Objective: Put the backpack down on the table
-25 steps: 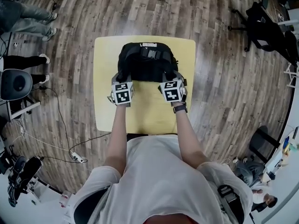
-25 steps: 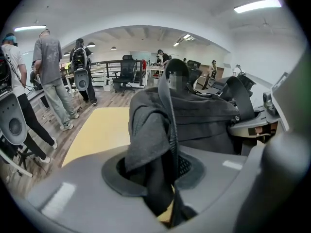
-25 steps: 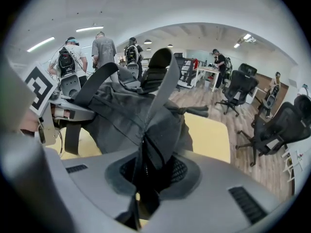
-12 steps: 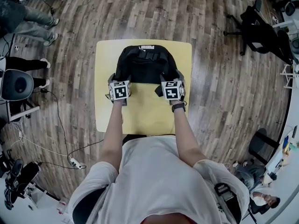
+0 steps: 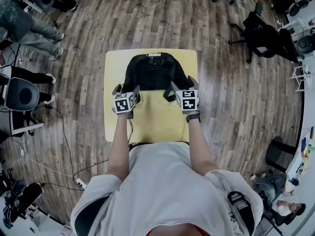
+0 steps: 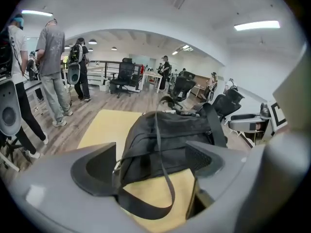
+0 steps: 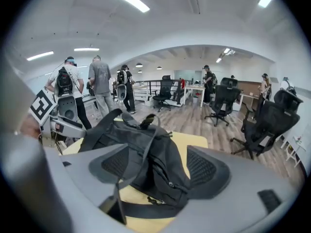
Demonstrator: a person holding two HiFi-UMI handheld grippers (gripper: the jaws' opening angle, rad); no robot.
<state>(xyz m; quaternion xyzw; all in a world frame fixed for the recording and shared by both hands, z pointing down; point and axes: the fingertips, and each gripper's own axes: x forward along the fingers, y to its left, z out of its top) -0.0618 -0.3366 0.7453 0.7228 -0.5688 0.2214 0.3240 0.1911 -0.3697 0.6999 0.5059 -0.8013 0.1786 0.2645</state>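
Black backpack [image 5: 155, 72] lying flat on yellow table [image 5: 157, 124], straps loose

Backpack [image 5: 155, 73] on far half of surface [image 5: 157, 124]. Strap loop [image 6: 143, 210] trails from backpack toward near edge. Person [image 5: 162, 191] stands at near edge. Office chairs [image 5: 268, 33] on floor [image 5: 231, 107] far right, well apart. Standing people [image 5: 27, 26] far left. Cables [image 5: 64, 136] on floor, left of surface.
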